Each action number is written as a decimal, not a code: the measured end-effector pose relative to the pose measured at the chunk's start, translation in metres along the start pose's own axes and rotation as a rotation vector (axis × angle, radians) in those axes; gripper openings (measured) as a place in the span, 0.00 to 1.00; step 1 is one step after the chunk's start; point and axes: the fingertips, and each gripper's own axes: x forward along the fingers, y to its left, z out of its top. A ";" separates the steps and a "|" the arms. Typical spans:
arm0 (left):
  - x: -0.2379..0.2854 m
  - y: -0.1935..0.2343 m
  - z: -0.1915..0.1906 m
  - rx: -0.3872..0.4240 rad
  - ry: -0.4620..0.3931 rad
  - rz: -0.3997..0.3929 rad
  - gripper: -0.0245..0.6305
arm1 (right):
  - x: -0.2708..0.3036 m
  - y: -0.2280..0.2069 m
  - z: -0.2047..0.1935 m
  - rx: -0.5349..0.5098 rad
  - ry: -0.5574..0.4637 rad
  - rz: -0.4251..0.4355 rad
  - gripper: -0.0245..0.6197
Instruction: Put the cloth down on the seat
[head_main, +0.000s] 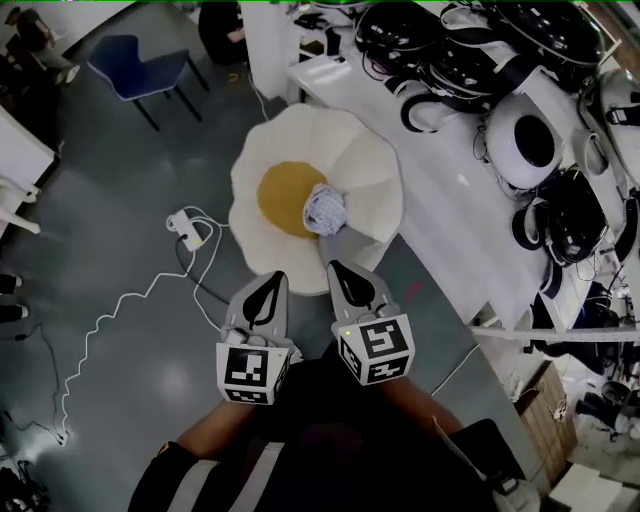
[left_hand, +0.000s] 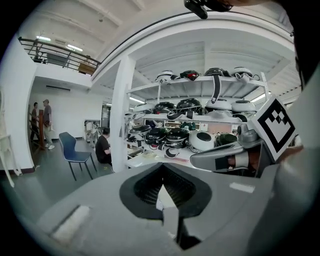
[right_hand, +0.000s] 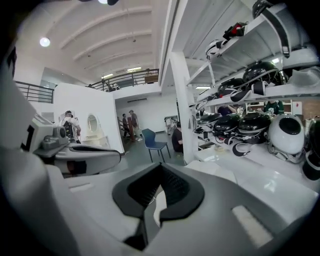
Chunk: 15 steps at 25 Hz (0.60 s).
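The cloth (head_main: 324, 208) lies in a crumpled heap on the flower-shaped seat (head_main: 290, 135), at the right rim of its yellow middle (head_main: 278, 195) and partly over a white petal, so to my eye the job looks as good as done. Both tools hang just short of the seat's near edge. The left gripper (head_main: 271, 284) has its jaws pressed together with nothing between them, and the right gripper (head_main: 340, 270) is likewise closed and empty. What could go wrong now is small but real. The heap sits off-centre, and if that petal falls away (I can't judge its slope from here) the loose bundle might slide toward the gap beside the table (head_main: 440, 210). The right gripper's tip is the nearer to the cloth, so a careless sweep forward could catch a fold and drag it off. Underfoot, a white cable (head_main: 110, 310) runs to a power strip (head_main: 184, 226) just left of the seat, and a blind step there could trip the person. A wide swing to the right might also knock the helmets (head_main: 525, 145) crowding the table.
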 end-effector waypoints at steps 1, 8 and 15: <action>-0.007 0.000 0.000 0.007 -0.005 -0.006 0.04 | -0.006 0.005 -0.001 0.003 -0.005 -0.008 0.04; -0.046 0.010 0.009 0.016 -0.040 0.005 0.04 | -0.032 0.029 -0.004 -0.001 -0.012 -0.036 0.04; -0.059 0.002 0.006 0.038 -0.064 0.005 0.04 | -0.048 0.041 -0.001 -0.031 -0.019 -0.024 0.04</action>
